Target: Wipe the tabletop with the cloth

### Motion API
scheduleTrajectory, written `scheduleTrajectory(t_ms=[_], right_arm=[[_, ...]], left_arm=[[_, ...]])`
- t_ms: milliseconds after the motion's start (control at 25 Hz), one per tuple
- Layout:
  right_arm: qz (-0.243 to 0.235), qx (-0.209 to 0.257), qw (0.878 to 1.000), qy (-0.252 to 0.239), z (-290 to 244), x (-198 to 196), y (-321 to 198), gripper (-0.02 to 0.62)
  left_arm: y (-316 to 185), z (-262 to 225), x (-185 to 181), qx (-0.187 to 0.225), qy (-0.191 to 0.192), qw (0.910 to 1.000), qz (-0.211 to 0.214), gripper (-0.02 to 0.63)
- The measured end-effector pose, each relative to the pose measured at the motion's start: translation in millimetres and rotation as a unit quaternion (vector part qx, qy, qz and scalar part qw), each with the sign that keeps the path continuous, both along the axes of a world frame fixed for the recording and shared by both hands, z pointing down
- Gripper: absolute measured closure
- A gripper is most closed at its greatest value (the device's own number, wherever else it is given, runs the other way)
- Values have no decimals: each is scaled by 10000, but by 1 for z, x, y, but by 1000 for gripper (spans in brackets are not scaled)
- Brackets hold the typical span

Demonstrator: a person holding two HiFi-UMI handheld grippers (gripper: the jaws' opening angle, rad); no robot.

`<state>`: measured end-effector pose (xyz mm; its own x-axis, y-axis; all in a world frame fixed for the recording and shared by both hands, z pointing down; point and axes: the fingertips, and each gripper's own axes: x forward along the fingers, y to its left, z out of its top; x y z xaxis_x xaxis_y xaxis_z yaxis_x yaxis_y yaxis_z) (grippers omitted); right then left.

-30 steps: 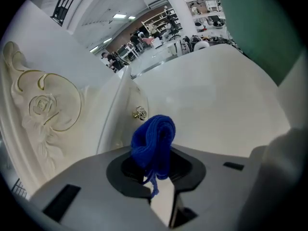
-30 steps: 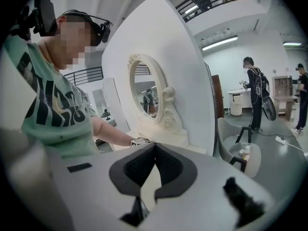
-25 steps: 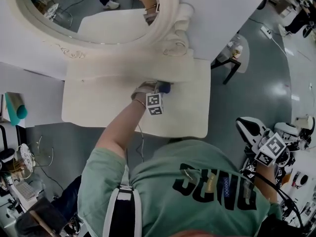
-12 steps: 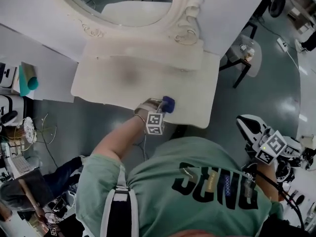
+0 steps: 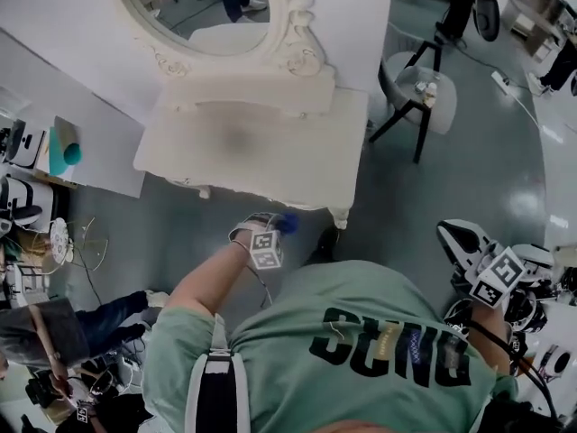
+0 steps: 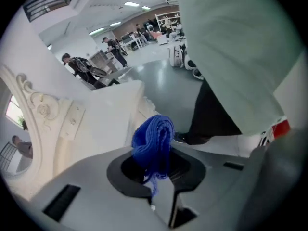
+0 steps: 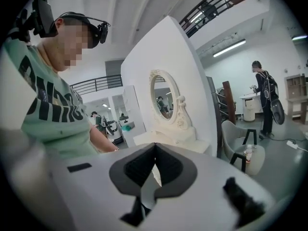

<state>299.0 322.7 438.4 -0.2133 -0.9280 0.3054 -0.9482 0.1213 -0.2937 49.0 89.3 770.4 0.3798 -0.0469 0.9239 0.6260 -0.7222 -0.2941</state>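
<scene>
A mint-green short-sleeved tee with dark block lettering is worn, plus a black-and-white strap and a black headset.

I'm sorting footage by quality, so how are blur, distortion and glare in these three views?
Head view: sharp, with glare on the glossy floor. Left gripper view: fisheye bending, dark corners, blue cloth crisp. Right gripper view: same fisheye, bright strip light, no motion blur.

Cloth: solid blue, ribbed weave. Desk: plain cream-white; floor beside desk grey-green, glossy. Shirt: pale green, black lettering; marker cube near desk's front edge: black-and-white squares.
</scene>
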Motion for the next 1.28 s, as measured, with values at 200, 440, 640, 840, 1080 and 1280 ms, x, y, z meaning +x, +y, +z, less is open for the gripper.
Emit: scheduleTrajectory(t_ms=[200, 440, 640, 840, 1080, 1280], right_arm=[[138, 12, 9999, 51, -2, 7, -10, 584], [302, -216, 9992, 124, 9, 30, -74, 584], [596, -316, 9977, -19, 17, 58, -131, 584], [643, -548, 9964, -40, 21, 69, -162, 584], [445, -671, 9968, 4, 23, 72, -190, 584], [165, -693, 9975, 4, 19, 61, -188, 584]], left_arm=[[-68, -39, 109, 462, 761, 9959, -142, 523], [-170, -39, 224, 955, 974, 9906, 58, 523], [-213, -13, 267, 1104, 878, 9885, 541, 523], [-215, 4, 275, 1004, 974, 9869, 805, 524], [-220, 6, 275, 803, 997, 9884, 812, 526], [-197, 0, 243, 790, 934, 9883, 910, 526]])
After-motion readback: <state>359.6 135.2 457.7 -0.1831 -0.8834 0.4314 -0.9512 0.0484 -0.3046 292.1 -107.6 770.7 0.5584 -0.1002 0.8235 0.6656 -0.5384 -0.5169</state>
